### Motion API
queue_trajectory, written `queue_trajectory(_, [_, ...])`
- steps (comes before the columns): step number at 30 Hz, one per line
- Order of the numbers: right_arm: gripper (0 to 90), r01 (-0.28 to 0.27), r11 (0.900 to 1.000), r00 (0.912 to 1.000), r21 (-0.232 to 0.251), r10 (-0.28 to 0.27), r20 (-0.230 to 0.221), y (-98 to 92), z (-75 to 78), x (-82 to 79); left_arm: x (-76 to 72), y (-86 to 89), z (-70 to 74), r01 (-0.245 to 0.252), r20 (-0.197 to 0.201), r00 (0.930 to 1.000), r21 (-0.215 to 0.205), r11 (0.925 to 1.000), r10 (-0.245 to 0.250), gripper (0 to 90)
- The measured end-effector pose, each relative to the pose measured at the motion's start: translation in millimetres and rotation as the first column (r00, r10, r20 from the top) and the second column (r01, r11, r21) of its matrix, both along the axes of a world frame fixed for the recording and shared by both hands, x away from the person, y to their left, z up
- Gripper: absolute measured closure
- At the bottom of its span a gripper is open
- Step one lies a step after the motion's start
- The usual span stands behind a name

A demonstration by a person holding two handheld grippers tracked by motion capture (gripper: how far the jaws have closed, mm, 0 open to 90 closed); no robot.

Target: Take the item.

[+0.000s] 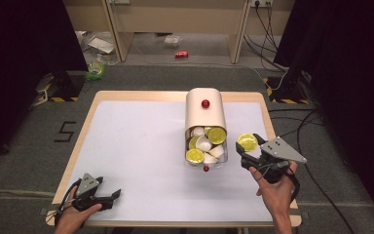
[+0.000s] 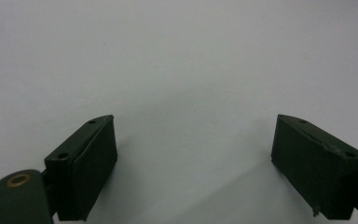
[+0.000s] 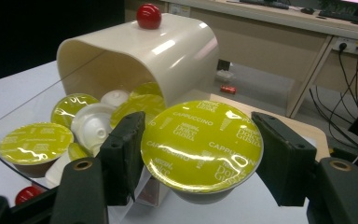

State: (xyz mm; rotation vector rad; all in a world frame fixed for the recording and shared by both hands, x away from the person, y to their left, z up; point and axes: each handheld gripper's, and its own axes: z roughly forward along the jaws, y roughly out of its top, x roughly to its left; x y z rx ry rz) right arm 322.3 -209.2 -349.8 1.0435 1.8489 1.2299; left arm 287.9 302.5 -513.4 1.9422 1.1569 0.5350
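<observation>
Nearest the person, left gripper (image 1: pixel 108 197) rests on the white table cover (image 1: pixel 141 146) at the front-left corner, jaws spread wide with bare matte sheet between them. No risk there.

Right side: right gripper (image 3: pixel 200 149) is pinching a coffee capsule (image 3: pixel 201 142) by its rim, held in the air just beside the holder's open end and over the table's right edge. Capsule is a round plastic cup, glossy yellow-green foil lid, tapering below. Flat black pads on a thin round flange means a small contact patch. My read: any twist or bump and it pivots out and drops, quite possibly off the table. Squeezing harder could dent the foil.

Next back, the capsule holder (image 1: pixel 205 117): glossy cream shell with rounded corners, red ball knobs, clear tray sticking out the front. More capsules (image 1: pixel 204 144) are piled loosely in it, some lid-up, some showing white ribbed bodies. A jaw swinging back in low could clip the tray lip and spill the pile.

Beyond the table: grey carpet, cables, a red can (image 1: pixel 181 54) on the floor.
</observation>
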Motion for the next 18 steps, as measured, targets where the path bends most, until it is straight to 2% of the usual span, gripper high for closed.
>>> queue_trajectory(8, [38.2,0.017,1.000,0.9998,-0.004,-0.017,0.003,-5.5,-4.6,2.1,0.0,0.0,0.0,0.000,0.000,1.0000,0.000,1.0000,0.000,13.3])
queue_trajectory(18, [38.2,0.048,0.999,0.9986,-0.003,-0.048,-0.020,-13.6,-16.9,8.4,0.1,0.0,0.0,0.000,0.000,1.0000,0.000,1.0000,0.000,13.3])
